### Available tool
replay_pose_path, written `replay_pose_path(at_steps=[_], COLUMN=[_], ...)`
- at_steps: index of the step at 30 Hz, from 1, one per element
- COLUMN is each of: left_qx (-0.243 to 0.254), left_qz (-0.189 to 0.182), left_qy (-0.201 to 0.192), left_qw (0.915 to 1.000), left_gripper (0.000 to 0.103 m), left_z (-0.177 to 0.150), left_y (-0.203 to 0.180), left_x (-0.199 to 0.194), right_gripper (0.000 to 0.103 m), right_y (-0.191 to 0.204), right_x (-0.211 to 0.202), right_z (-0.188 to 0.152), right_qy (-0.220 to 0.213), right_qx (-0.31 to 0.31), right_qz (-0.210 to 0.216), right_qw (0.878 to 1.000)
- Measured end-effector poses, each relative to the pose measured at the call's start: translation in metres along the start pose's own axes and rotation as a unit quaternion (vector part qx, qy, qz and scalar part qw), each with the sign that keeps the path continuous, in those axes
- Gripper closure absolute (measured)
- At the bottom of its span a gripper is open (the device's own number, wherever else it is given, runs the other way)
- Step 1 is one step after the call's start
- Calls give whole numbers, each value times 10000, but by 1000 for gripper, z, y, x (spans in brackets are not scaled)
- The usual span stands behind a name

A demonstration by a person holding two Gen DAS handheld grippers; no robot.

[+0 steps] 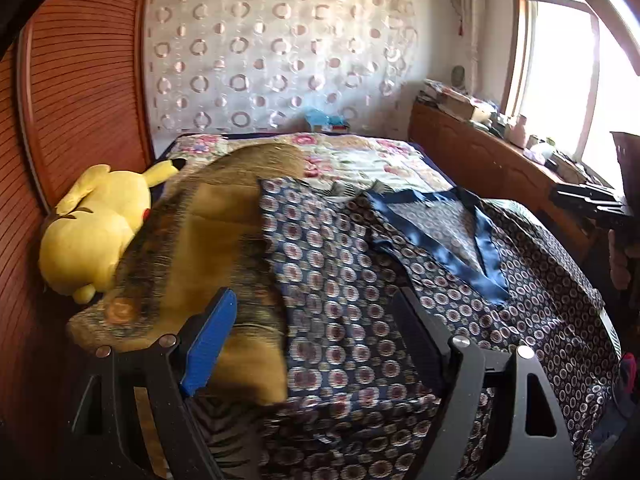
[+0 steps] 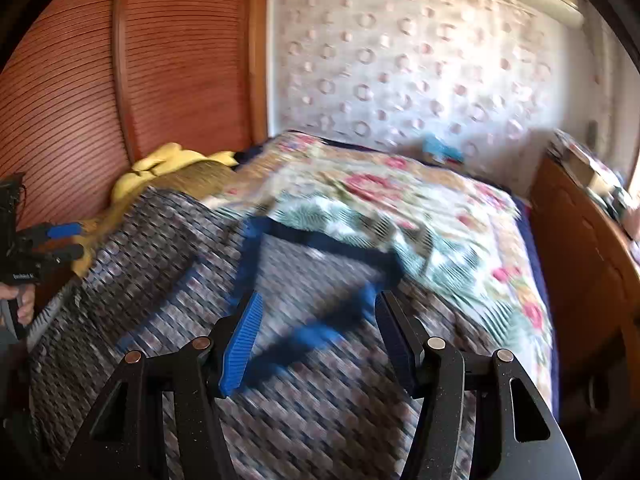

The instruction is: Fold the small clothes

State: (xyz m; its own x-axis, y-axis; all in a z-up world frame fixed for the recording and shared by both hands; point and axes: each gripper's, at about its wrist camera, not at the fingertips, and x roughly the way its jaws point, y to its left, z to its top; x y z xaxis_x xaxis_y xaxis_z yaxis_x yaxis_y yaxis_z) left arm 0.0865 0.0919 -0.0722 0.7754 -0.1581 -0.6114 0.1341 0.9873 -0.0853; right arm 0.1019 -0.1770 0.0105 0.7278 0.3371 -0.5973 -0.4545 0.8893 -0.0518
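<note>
one patterned garment (image 1: 340,280), one plush toy (image 1: 96,224) | my left gripper (image 1: 312,320) spread, my right gripper (image 2: 316,320) spread, both empty | garment lies under both, toward 12 o'clock

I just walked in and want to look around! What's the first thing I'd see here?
Probably the bright yellow plush toy lying at the left edge of the bed, against the reddish slatted wardrobe. Next, the dark blue patterned garment with shiny blue trim, spread over the near end of the flowery bedspread. Behind the bed hangs a curtain covered in rings.
</note>
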Motion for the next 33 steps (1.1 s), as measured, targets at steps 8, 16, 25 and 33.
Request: replay_pose_path(at_steps=[8,16,25,33], left_qx=[259,562,720,875], left_qz=[-239,-315,-366,-313], left_qy=[304,763,1122,1207], left_qw=[9989,9950,9904,9883], left_gripper=[22,22,22,19], left_z=[-8,-22,-31,-33], left_y=[-31,-54,-69,-73], left_x=[23,51,71,75], right_gripper=[42,42,42,42], right_y=[-45,-79,-102,-113], right_x=[-27,-46,-59,-80], right_z=[-76,-129,-152,-172], right_qy=[374,690,969,1058], right_qx=[876,1636,1965,2155], right_qz=[-659,-1111,-1118,-1042], right_qw=[9933,9778,9693,9651])
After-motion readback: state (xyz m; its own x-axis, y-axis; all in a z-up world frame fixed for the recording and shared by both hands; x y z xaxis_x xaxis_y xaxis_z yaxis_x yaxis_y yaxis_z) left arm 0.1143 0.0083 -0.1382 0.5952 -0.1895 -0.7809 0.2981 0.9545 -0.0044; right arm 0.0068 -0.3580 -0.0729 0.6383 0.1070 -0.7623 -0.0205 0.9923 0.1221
